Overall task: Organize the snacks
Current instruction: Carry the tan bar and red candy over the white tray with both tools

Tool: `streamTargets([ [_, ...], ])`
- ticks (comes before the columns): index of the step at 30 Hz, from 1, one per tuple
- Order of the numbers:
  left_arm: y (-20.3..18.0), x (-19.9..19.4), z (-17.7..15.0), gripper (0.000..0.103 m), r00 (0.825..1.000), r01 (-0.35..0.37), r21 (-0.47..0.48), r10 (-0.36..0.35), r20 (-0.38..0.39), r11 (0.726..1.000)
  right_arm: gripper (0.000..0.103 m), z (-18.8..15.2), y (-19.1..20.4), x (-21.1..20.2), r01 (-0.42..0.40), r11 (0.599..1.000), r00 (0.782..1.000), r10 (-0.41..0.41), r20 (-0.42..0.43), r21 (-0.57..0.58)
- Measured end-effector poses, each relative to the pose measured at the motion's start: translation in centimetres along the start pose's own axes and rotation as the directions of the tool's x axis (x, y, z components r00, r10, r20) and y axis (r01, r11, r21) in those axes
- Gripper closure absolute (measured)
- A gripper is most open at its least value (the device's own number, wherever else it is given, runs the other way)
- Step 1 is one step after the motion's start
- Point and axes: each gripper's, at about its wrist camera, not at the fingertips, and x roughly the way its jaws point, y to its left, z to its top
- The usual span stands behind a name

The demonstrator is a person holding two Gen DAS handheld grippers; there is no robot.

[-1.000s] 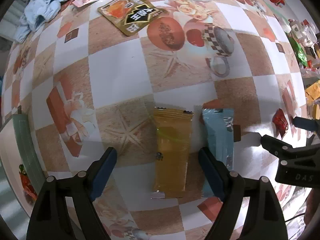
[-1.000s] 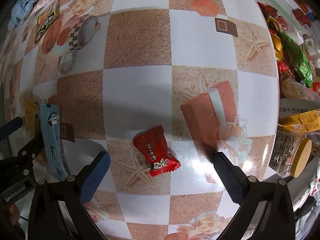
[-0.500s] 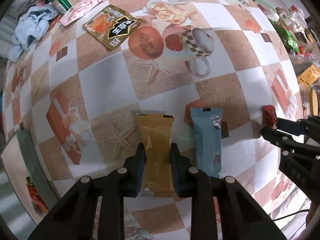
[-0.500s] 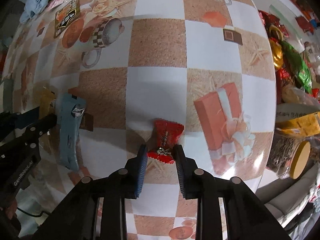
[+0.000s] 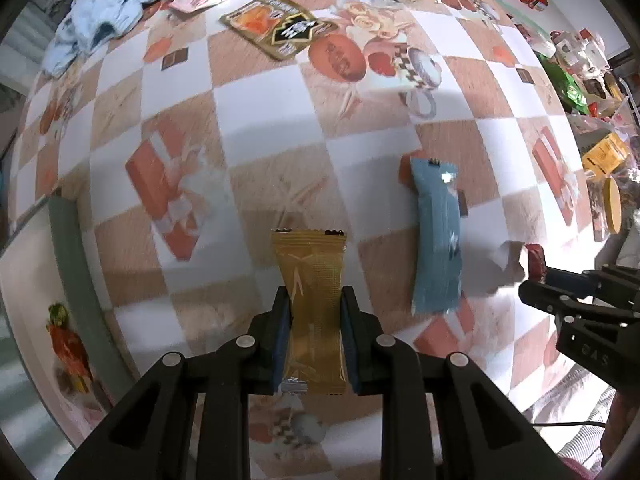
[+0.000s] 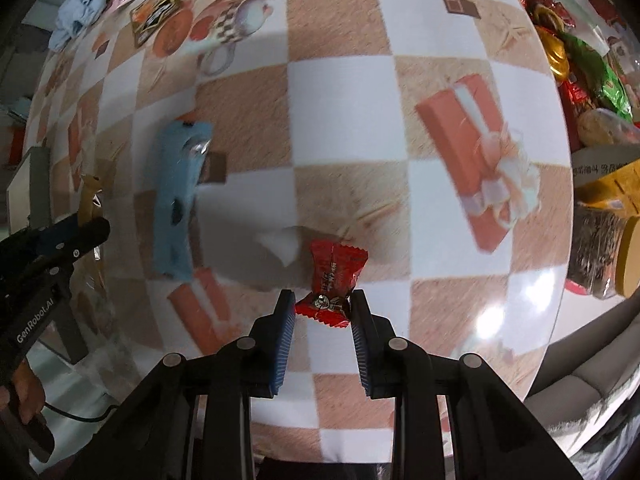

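My left gripper (image 5: 314, 300) is shut on a yellow snack bar (image 5: 312, 276), held lengthwise and lifted off the checked tablecloth (image 5: 260, 112). To its right a light blue snack bar (image 5: 438, 240) lies flat on the cloth. In the right wrist view my right gripper (image 6: 322, 300) is shut on a small red candy wrapper (image 6: 334, 276), also raised above the table. The blue bar (image 6: 178, 200) lies to the left of it there, and the left gripper (image 6: 60, 240) with the yellow bar shows at the left edge. The right gripper (image 5: 560, 284) enters the left wrist view at the right.
A green-rimmed white tray (image 5: 68, 260) at the left edge holds a red-wrapped snack (image 5: 68, 348). A gold snack pouch (image 5: 280, 26) and a blue cloth (image 5: 104, 12) lie at the far side. Many packets (image 6: 580, 60) and a lidded jar (image 6: 608, 256) crowd the right edge.
Both grippers went from wide open to shut, the left on the yellow bar and the right on the red candy. Both have since lifted their snacks off the table and shifted sideways.
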Motion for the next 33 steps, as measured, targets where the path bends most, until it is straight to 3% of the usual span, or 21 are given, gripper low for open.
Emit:
streamTargets([
  [19, 3.8, -2.3, -5.3, 0.077, 0.999, 0.030, -0.024, -0.030, 0.019, 0.999, 0.073, -3.5, 7.8, -1.8, -0.012, 0.997, 1.000, 0.013, 0.007, -0.080],
  [26, 4.3, -2.4, -6.4, 0.077, 0.999, 0.040, -0.060, -0.038, 0.036, 0.997, 0.073, -3.4, 10.3, -2.6, -0.010, 0.993, 1.000, 0.012, 0.009, -0.121],
  [33, 7.1, -3.4, -7.6, 0.077, 0.998, 0.049, -0.085, -0.044, 0.053, 0.995, 0.073, -3.6, 13.6, -2.5, 0.002, 0.984, 1.000, 0.001, 0.017, -0.176],
])
